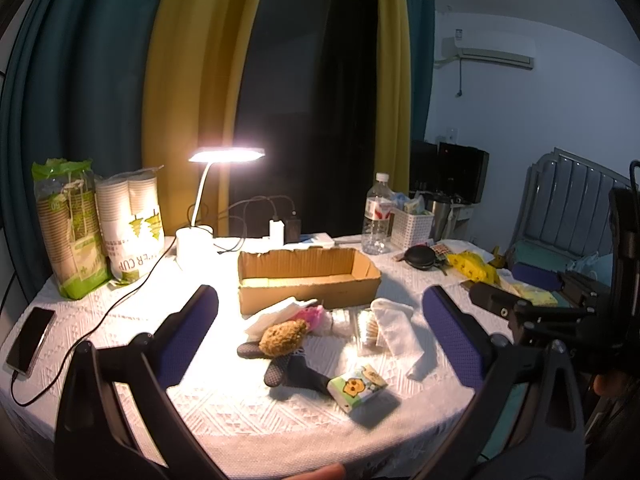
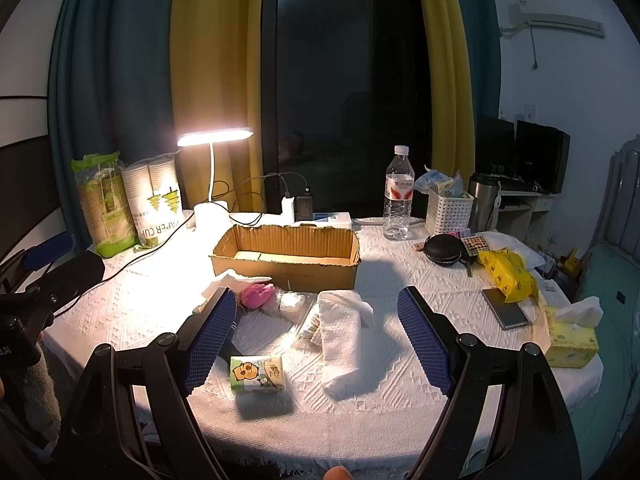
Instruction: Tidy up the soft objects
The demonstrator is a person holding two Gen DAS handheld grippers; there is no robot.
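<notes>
An open cardboard box (image 1: 308,280) (image 2: 286,258) stands mid-table. In front of it lie soft items: a brown sponge (image 1: 283,337), a dark sock (image 1: 288,368), a pink fluffy item (image 1: 310,315) (image 2: 258,295), a white towel (image 1: 398,334) (image 2: 342,340), white tissue (image 1: 276,312), a bag of cotton swabs (image 1: 368,326) and a small tissue pack (image 1: 357,388) (image 2: 257,373). My left gripper (image 1: 320,332) is open above the pile, empty. My right gripper (image 2: 316,332) is open above the towel, empty.
A lit desk lamp (image 1: 226,156) (image 2: 214,138), paper cup sleeves (image 1: 132,224) (image 2: 156,200), a phone (image 1: 30,340) on a cable, a water bottle (image 1: 376,216) (image 2: 398,196), a white basket (image 2: 448,210), a black case (image 2: 444,250), a yellow pack (image 2: 506,276) and a tissue box (image 2: 572,336).
</notes>
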